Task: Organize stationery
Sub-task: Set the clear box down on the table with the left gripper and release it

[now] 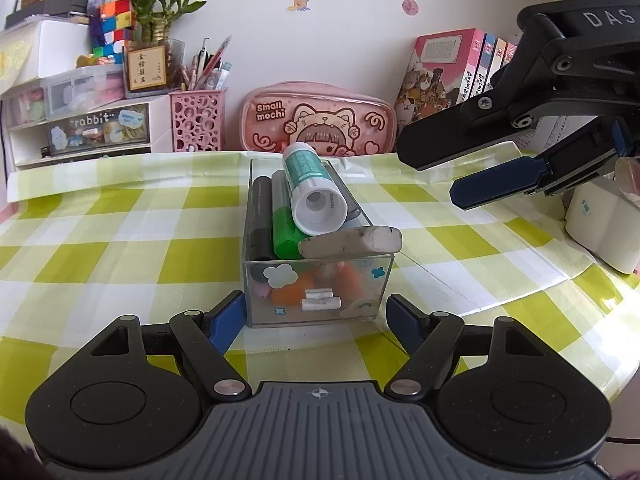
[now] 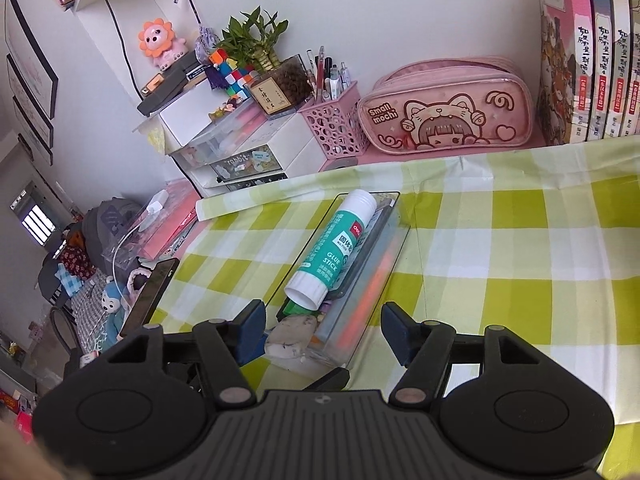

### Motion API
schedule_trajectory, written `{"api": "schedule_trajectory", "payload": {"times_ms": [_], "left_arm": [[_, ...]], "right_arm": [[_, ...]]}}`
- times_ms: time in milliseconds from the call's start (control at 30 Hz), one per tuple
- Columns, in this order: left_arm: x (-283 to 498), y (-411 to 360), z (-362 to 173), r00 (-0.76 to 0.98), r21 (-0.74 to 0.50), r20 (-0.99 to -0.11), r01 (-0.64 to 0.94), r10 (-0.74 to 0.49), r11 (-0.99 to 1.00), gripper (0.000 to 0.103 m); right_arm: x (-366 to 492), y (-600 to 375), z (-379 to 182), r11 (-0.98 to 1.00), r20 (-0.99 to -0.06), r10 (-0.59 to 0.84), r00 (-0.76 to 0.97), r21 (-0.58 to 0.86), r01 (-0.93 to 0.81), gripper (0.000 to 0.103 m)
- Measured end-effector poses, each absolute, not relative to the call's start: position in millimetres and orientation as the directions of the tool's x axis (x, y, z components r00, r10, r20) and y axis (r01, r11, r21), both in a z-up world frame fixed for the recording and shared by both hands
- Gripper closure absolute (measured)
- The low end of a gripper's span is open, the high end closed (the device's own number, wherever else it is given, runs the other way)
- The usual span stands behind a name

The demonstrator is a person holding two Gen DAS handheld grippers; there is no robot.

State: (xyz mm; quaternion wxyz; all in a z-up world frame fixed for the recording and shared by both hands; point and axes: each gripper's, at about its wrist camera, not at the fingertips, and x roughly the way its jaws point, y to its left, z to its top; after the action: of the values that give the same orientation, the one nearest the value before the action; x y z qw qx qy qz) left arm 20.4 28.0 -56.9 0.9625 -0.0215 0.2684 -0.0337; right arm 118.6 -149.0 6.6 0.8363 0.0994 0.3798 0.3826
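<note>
A clear plastic box stands on the green checked tablecloth, filled with markers. A white and teal glue stick lies on top of them, and a dirty white eraser rests on the box's near rim. My left gripper is open, its fingers on either side of the box's near end. My right gripper hovers open and empty above and right of the box. In the right wrist view my right gripper is over the box, glue stick and eraser.
A pink pencil case, a pink pen holder, white drawers and books line the wall behind. A white device sits at the table's right edge. A phone lies at the left edge.
</note>
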Motion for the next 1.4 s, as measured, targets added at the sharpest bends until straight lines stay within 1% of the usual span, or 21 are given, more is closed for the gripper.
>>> {"api": "schedule_trajectory", "payload": {"times_ms": [67, 200, 333, 433, 500, 567, 600, 633, 667, 700, 800, 967, 1200, 1400], "left_arm": [[20, 27, -56, 0.851, -0.054, -0.519, 0.056, -0.076, 0.997, 0.027], [16, 27, -54, 0.835, -0.030, -0.545, 0.077, -0.081, 0.997, 0.022], [4, 35, -47, 0.806, -0.011, -0.584, 0.113, -0.098, 0.994, 0.019], [-5, 44, -36, 0.795, -0.035, -0.599, 0.093, -0.095, 0.995, 0.015], [-9, 47, -24, 0.799, -0.049, -0.595, 0.072, -0.087, 0.996, 0.009], [-11, 47, -10, 0.806, -0.055, -0.588, 0.036, -0.061, 0.998, 0.005], [-12, 45, -3, 0.807, -0.055, -0.589, 0.018, -0.047, 0.998, 0.005], [-12, 43, 4, 0.806, -0.055, -0.591, 0.004, -0.036, 0.998, 0.005], [-13, 40, 9, 0.803, -0.052, -0.595, -0.008, -0.025, 0.999, 0.005], [-14, 36, 14, 0.799, -0.043, -0.602, -0.023, -0.008, 0.999, 0.005], [-17, 26, 23, 0.792, -0.010, -0.610, -0.036, 0.022, 0.999, 0.005], [-29, 17, 34, 0.794, 0.018, -0.605, -0.055, 0.054, 0.998, 0.005], [-33, 12, 39, 0.804, 0.022, -0.593, -0.044, 0.048, 0.999, 0.005], [-29, 14, 38, 0.803, 0.018, -0.595, -0.037, 0.040, 0.999, 0.005]], "right_arm": [[116, -153, 7, 0.695, -0.550, 0.710, 0.439, 0.448, -0.563, 0.036], [111, -160, 6, 0.743, -0.542, 0.665, 0.514, 0.407, -0.531, 0.026], [103, -168, 2, 0.812, -0.556, 0.581, 0.595, 0.352, -0.465, 0.023], [94, -174, 3, 0.854, -0.557, 0.520, 0.647, 0.327, -0.404, 0.020], [86, -174, 9, 0.880, -0.566, 0.476, 0.674, 0.299, -0.370, 0.020], [74, -174, 17, 0.905, -0.563, 0.426, 0.708, 0.250, -0.345, 0.020], [67, -174, 21, 0.916, -0.558, 0.401, 0.726, 0.230, -0.329, 0.018], [62, -174, 24, 0.923, -0.554, 0.384, 0.739, 0.221, -0.314, 0.009], [55, -176, 27, 0.930, -0.549, 0.368, 0.750, 0.217, -0.297, 0.003], [47, -178, 30, 0.936, -0.537, 0.352, 0.766, 0.222, -0.274, 0.000], [25, -180, 36, 0.948, -0.523, 0.314, 0.792, 0.212, -0.236, 0.000], [-7, -183, 41, 0.972, -0.497, 0.233, 0.836, 0.142, -0.187, 0.000], [-21, -184, 46, 0.973, -0.476, 0.232, 0.848, 0.133, -0.191, 0.000], [-15, -185, 44, 0.974, -0.485, 0.225, 0.845, 0.141, -0.178, 0.000]]}}
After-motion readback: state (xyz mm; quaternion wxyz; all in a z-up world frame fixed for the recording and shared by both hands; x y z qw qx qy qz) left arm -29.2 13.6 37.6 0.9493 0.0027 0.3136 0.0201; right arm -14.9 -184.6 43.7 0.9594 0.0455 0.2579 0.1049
